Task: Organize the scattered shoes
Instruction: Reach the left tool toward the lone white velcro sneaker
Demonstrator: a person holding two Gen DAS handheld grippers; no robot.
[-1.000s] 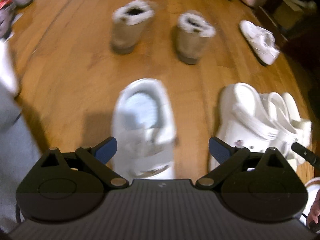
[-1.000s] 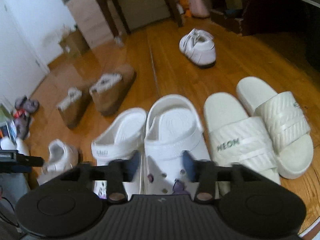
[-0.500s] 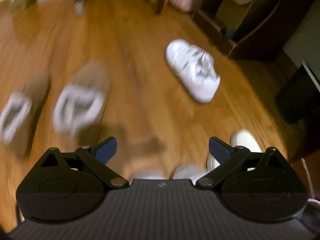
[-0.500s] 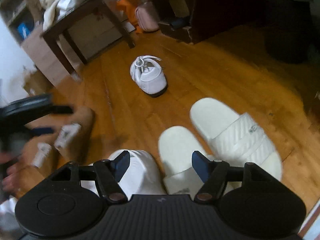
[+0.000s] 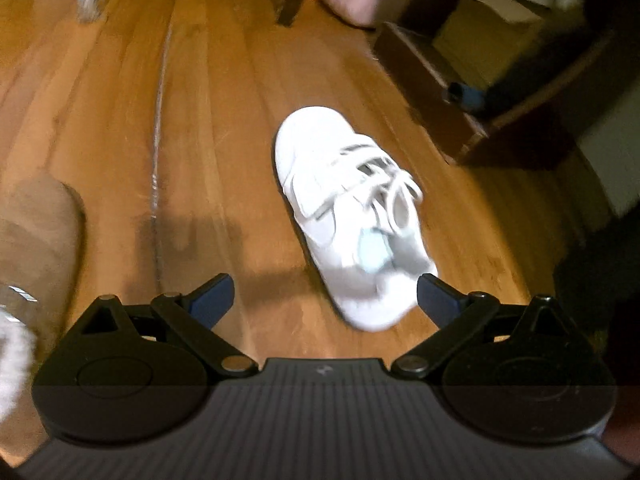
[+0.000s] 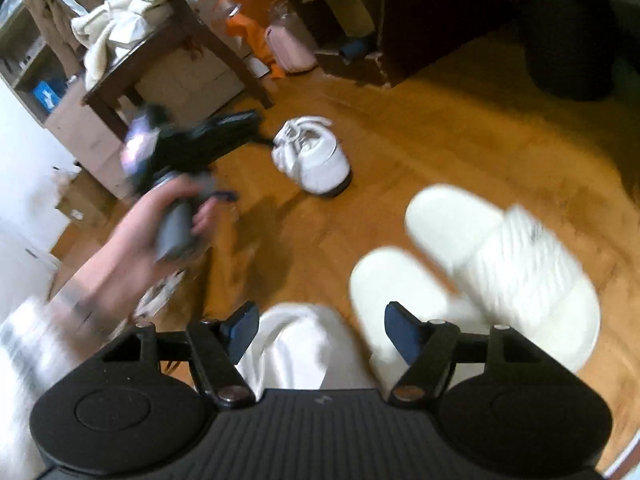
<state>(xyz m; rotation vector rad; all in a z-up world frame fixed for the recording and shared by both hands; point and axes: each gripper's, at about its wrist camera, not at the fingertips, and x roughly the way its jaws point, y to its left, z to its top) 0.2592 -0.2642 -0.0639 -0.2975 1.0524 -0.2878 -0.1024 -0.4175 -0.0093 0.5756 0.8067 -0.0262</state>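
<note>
A white laced sneaker (image 5: 352, 216) lies alone on the wooden floor, toe pointing away. My left gripper (image 5: 324, 298) hangs open just short of it, the heel close to the right finger, nothing between the pads. In the right wrist view the same sneaker (image 6: 316, 156) lies beyond the left gripper (image 6: 256, 130), which a hand (image 6: 152, 220) holds. My right gripper (image 6: 324, 328) stands open above a white clog (image 6: 296, 344), not pressing on it. Two white slides (image 6: 516, 272) lie side by side to its right.
A tan fur-lined boot (image 5: 36, 232) stands at the left. A dark wooden table (image 6: 168, 40) heaped with clothes, a pink bag (image 6: 288, 48) and a dark low cabinet (image 5: 460, 112) with a cardboard box (image 5: 480, 32) border the floor at the back.
My left gripper swept away from the near sneaker and clogs, past the boots, to the lone white sneaker. The right gripper's jaws widened and its view swung from the clogs toward the slides.
</note>
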